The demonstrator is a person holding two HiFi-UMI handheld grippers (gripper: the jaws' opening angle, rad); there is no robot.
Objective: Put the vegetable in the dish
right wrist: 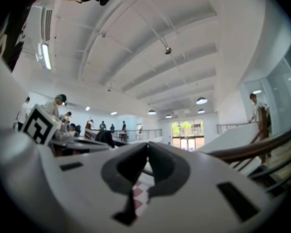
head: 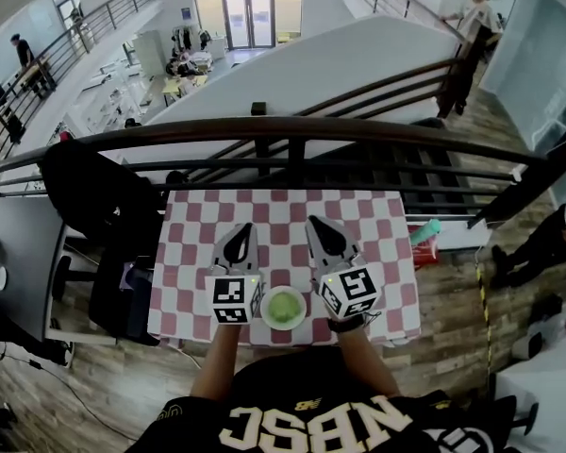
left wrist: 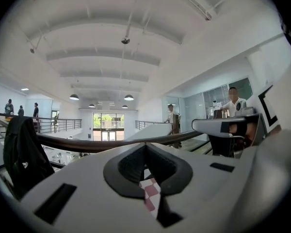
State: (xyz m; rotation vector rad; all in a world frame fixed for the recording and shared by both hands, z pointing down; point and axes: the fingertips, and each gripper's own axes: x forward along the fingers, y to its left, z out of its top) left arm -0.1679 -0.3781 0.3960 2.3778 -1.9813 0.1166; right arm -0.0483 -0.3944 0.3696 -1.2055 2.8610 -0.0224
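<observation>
A small white dish [head: 265, 299] stands near the front edge of the table with the red-and-white checkered cloth [head: 283, 206], and a round green vegetable [head: 284, 308] lies in it. My left gripper [head: 244, 228] rests just left of the dish and my right gripper [head: 314, 223] just right of it, both pointing away from me over the cloth. In the left gripper view the left gripper [left wrist: 145, 147] has its jaws met, with nothing between them. The right gripper [right wrist: 148, 147] in the right gripper view is likewise shut and empty. Neither touches the dish.
A dark curved railing [head: 292, 130] runs just beyond the table's far edge, with a stairwell below it. A black jacket [head: 94, 196] hangs on a chair at the left. A teal bottle [head: 424, 231] lies off the table's right side.
</observation>
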